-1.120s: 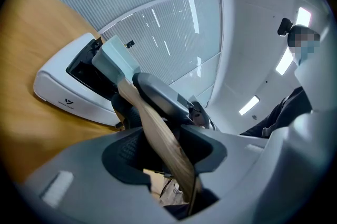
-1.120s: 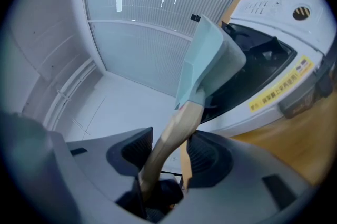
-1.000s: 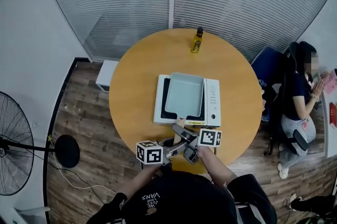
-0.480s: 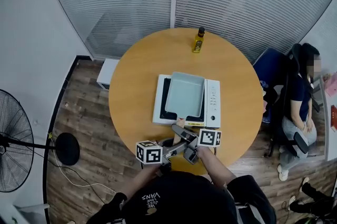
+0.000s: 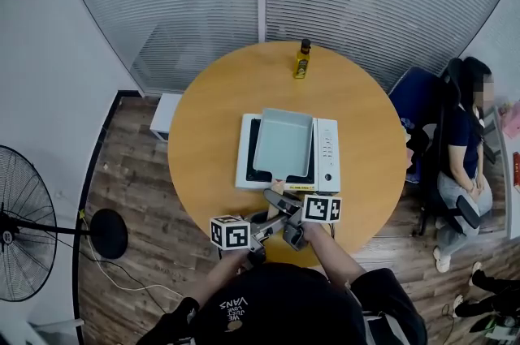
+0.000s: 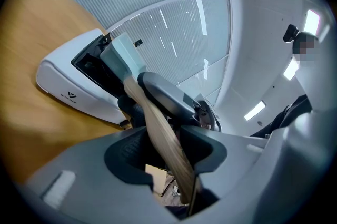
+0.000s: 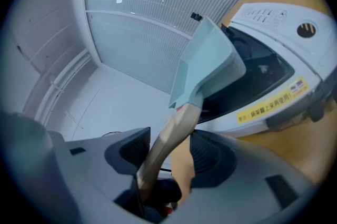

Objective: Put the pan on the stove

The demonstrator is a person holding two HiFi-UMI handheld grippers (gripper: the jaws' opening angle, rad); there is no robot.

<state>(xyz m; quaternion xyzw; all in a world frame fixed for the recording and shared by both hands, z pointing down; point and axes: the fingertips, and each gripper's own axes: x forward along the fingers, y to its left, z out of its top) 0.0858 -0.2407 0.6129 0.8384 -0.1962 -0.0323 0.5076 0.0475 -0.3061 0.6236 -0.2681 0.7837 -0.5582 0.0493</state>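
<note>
Pan (image 5: 283,143) sits on the white stove (image 5: 328,153) in the middle of the round table (image 5: 211,116), its wooden handle (image 6: 158,128) pointing toward the person. Left tongs (image 6: 167,152) pinch that handle. Right tongs (image 7: 168,157) have just been opening, and the handle stands loose between their spread jaws.

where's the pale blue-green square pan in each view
head view: the pale blue-green square pan is at the centre, over the white stove.
left gripper view: it is up and left of centre.
right gripper view: it is just above centre.
shared landmark: the white stove under it shows in all three views.
</note>
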